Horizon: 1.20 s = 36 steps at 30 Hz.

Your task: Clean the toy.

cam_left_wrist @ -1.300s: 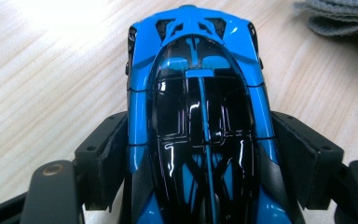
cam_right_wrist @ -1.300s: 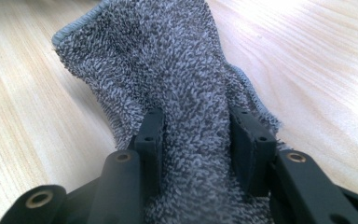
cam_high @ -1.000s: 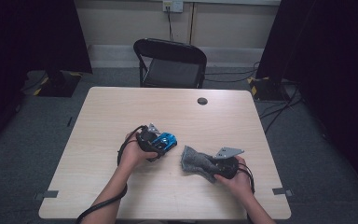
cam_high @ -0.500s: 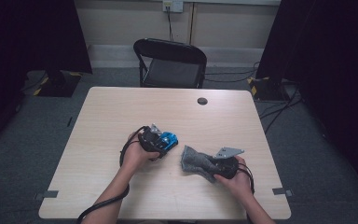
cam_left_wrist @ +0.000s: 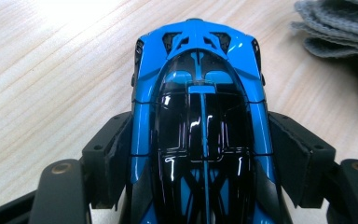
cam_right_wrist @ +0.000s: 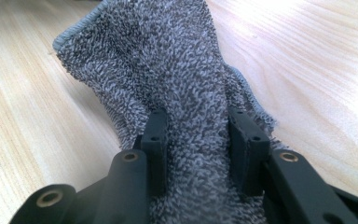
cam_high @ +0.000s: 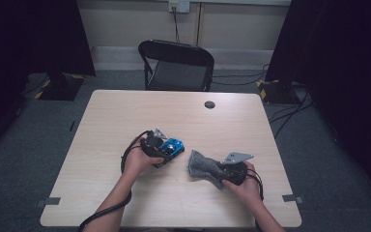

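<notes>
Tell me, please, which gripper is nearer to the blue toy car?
The left. The left gripper has the blue toy car between its jaws, pads against its sides. The right gripper is farther to the right on the table, clamped on the grey cloth.

Left gripper [cam_high: 160,149]: black body, grey three-cornered plate on top, black cable looping back along the bare forearm; blocky black jaws with brass-coloured pivot bushings and dark pads. Right gripper [cam_high: 222,170]: same black build, grey triangular plate, black cable trailing toward the wrist; small screw holes in its jaw blocks. No sleeves on either forearm.
</notes>
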Tool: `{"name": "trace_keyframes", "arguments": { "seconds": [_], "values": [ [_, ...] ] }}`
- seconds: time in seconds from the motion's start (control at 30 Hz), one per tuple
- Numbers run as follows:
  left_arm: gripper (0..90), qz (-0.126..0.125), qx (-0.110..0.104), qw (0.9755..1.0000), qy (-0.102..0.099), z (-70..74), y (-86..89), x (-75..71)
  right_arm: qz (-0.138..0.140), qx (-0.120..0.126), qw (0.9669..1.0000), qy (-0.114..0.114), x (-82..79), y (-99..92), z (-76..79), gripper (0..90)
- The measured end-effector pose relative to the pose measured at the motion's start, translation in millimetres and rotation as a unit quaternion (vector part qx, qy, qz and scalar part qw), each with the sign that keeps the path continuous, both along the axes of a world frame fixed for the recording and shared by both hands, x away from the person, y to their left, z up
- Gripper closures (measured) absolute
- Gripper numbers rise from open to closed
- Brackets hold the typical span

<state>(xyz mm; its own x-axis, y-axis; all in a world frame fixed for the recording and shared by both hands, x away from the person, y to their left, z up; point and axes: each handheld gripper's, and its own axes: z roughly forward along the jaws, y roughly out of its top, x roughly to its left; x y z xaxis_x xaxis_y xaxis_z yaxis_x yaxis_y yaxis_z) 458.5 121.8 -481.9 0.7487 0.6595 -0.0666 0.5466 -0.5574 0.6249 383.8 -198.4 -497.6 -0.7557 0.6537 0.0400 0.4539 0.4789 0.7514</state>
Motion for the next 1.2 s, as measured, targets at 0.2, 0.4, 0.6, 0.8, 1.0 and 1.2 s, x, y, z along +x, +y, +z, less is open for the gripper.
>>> {"name": "trace_keyframes", "arguments": {
  "seconds": [0.2, 0.4, 0.6, 0.8, 1.0, 1.2],
  "values": [
    [28.2, -0.003, -0.002, 1.0, -0.007, 3.7, 2.0, -4.1, -0.002, -0.001, 1.0, 0.0, 0.2, 0.0, 0.2, 63.6],
    [28.2, -0.017, -0.002, 0.9997, -0.016, 15.8, 1.7, -13.8, -0.008, -0.015, 0.9999, 0.0, 0.8, 2.4, 3.0, 74.1],
    [28.2, -0.032, -0.005, 0.9993, -0.019, 21.3, -0.5, -23.3, -0.05, 0.008, 0.9986, 0.017, 4.8, -2.7, 11.5, 76.8],
    [28.2, -0.058, -0.019, 0.9977, -0.03, 32.0, -11.2, -33.1, -0.109, 0.034, 0.9934, -0.001, 35.2, -7.0, 39.4, 77.1],
    [28.1, -0.096, -0.04, 0.9935, -0.045, 46.0, -28.1, -43.6, -0.136, -0.003, 0.9904, -0.021, 72.1, 14.2, 58.2, 77.0],
    [28.2, -0.101, -0.043, 0.9924, -0.055, 49.5, -31.9, -43.9, -0.095, 0.001, 0.9954, -0.01, 74.6, 44.5, 58.4, 77.0]
  ]
}}
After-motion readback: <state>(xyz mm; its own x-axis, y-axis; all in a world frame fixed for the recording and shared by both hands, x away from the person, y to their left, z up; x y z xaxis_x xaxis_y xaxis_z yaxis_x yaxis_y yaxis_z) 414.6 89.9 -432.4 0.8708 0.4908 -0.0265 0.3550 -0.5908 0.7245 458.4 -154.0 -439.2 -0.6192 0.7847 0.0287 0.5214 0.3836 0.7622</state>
